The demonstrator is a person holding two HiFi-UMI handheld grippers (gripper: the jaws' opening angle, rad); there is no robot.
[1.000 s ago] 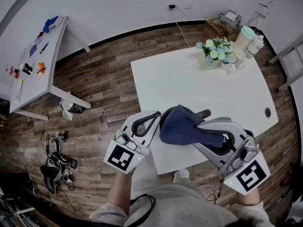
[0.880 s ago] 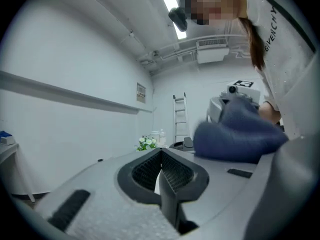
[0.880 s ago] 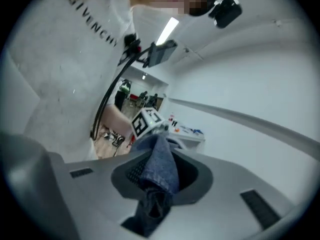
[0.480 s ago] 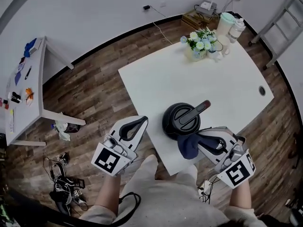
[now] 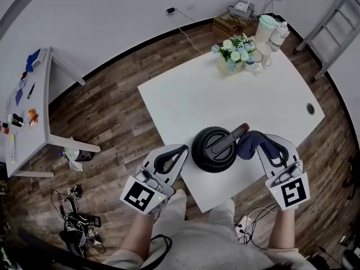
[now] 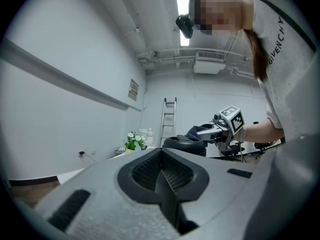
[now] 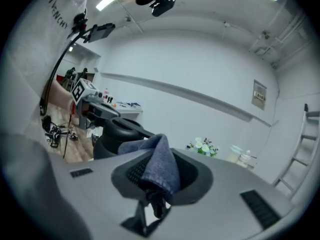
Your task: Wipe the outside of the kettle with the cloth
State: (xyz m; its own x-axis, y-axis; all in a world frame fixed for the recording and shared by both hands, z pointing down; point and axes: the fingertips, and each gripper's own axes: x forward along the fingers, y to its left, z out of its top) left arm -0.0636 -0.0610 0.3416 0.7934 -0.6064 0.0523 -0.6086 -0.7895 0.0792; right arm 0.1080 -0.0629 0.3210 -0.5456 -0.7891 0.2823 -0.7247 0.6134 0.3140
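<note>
Head view, right hand-held gripper [image 5: 257,146] clamped on cloth [image 5: 249,143] beside kettle [image 5: 209,152], left hand-held gripper [image 5: 179,151] closed, empty

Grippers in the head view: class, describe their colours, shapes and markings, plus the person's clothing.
The left gripper and right gripper are light grey wedge-shaped shells with black textured pads. Each carries a cube with black-and-white square markers. The person wears a pale top.

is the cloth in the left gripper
No, the cloth is pinched between the jaws of the right gripper, while the left gripper has its jaws together on nothing.
</note>
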